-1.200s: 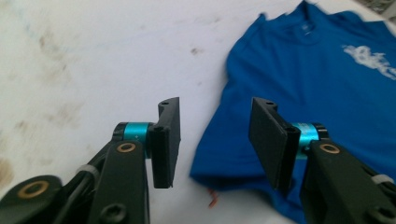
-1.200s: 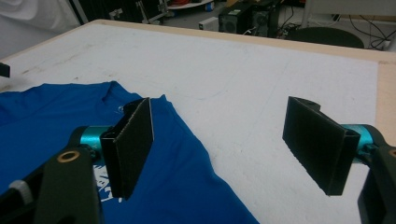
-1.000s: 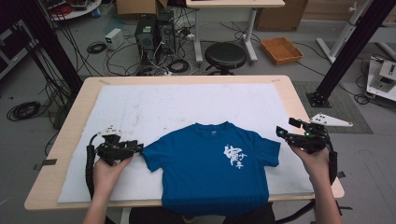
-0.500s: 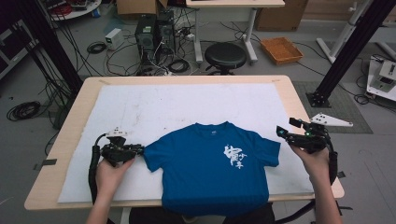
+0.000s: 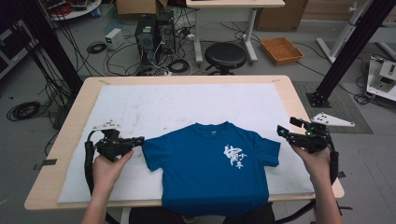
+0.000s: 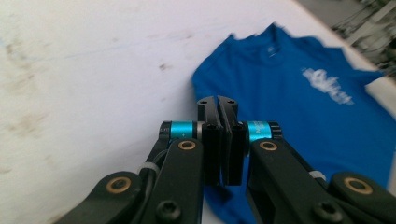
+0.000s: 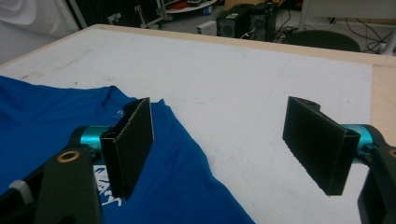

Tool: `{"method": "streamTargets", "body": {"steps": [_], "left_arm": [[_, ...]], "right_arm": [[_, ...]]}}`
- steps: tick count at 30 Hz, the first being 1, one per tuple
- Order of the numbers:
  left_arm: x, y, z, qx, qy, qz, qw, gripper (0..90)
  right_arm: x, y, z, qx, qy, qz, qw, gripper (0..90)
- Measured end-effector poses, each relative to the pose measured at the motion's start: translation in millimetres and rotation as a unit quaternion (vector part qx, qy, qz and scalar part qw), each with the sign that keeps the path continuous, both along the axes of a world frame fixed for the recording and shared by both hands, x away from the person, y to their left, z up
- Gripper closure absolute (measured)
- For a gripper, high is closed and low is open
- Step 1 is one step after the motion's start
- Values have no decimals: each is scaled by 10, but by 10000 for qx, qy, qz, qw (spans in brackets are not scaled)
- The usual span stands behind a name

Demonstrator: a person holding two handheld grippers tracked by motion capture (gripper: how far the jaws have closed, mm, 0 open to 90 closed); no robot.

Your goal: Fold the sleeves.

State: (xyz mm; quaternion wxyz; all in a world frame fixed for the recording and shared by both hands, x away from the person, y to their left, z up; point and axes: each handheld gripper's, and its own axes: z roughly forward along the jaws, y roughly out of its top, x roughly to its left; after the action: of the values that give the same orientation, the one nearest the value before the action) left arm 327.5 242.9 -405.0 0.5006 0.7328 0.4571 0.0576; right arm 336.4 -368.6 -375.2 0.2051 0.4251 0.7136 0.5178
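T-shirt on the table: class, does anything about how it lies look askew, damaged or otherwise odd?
Mostly tidy: the blue T-shirt lies flat, print up, no tears visible. One oddity: its hem hangs past the near edge of the table instead of lying wholly on the white mat, which is scuffed and stained.

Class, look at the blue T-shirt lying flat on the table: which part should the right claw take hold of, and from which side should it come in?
Probably the right sleeve. The T-shirt lies flat, front up, and that sleeve juts toward the open right claw, its hem a free edge on the white mat. Come in low from the shirt's right side so one jaw can slide under the hem.
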Motion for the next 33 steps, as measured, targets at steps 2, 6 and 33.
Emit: {"method": "streamTargets", "body": {"steps": [2, 6, 33], "left_arm": [[-8, -47, 58, -196, -4, -39, 9998, 882], [4, -209, 133, -457, 83, -180, 9988, 883], [433, -1757, -48, -764, 679, -882, 9908, 745]], "right_arm": [[3, 1, 2, 2, -13, 2, 10000, 242], [8, 4, 4, -1, -35, 17, 10000, 242], [-4, -7, 18, -18, -33, -19, 10000, 242]]}}
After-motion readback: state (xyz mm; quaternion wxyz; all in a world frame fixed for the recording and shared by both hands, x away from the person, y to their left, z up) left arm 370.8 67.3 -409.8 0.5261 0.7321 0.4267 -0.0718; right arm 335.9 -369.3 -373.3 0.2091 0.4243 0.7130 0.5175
